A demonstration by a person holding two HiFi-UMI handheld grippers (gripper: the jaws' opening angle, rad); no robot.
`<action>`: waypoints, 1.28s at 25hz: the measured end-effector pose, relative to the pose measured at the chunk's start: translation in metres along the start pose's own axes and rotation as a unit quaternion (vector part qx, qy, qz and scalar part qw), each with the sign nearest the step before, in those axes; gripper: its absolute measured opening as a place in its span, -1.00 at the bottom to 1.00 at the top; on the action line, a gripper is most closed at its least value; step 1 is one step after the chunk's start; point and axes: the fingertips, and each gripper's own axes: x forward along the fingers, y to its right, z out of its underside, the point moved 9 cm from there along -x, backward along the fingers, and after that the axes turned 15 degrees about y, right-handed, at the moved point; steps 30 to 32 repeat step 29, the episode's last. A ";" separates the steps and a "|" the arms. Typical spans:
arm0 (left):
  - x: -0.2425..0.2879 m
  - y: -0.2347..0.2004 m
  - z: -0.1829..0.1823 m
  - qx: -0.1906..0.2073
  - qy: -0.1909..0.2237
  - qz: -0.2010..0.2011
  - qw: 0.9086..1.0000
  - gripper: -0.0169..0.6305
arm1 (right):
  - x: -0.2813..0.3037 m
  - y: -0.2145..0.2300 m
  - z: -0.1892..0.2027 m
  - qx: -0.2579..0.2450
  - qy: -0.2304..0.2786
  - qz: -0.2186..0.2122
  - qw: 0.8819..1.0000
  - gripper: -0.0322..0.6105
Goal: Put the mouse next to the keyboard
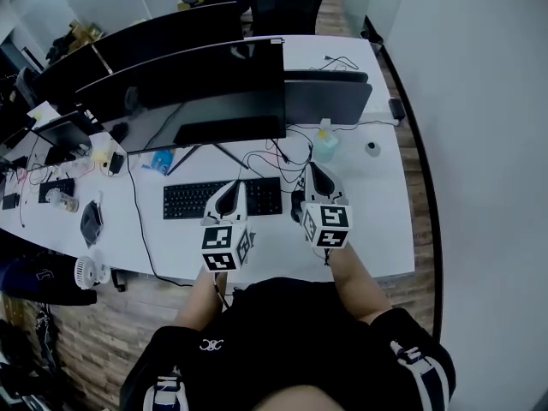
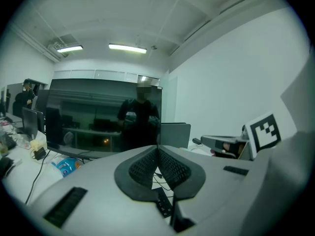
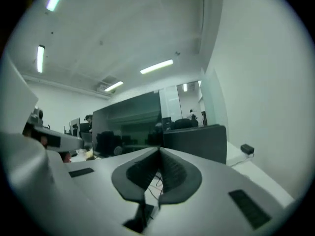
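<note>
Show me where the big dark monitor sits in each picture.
Head view: monitor, upper middle.
Left gripper view: monitor, centre left, filling much of the frame.
Right gripper view: monitor, centre, smaller.
Shared landmark: the grey panel standing just right of it.

The keyboard point(image 1: 193, 201) lies near the desk's point(image 1: 377, 229) front edge, the mouse point(image 1: 296, 205) just beside its right end. The left gripper point(image 1: 236, 187) overlaps the keyboard, and the right gripper point(image 1: 315, 171) overlaps the mouse.
</note>
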 end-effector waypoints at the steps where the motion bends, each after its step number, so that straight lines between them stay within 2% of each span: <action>1: 0.001 0.002 -0.002 0.000 0.003 0.004 1.000 -0.91 | -0.003 -0.002 -0.015 -0.008 0.019 -0.001 1.000 -0.86; 4: 0.003 0.007 -0.004 -0.002 0.009 0.016 1.000 -0.91 | -0.015 -0.005 -0.047 -0.040 0.064 0.000 0.997 -0.86; 7: 0.006 0.012 -0.005 -0.002 0.014 0.025 1.000 -0.91 | -0.024 -0.004 -0.060 -0.054 0.082 0.009 0.995 -0.86; 13: 0.005 0.018 -0.010 -0.001 0.023 0.038 0.999 -0.91 | -0.032 -0.004 -0.059 -0.048 0.082 0.014 0.995 -0.86; 32: 0.005 0.017 -0.011 -0.004 0.024 0.044 0.999 -0.91 | -0.034 -0.006 -0.054 -0.043 0.076 0.009 0.996 -0.86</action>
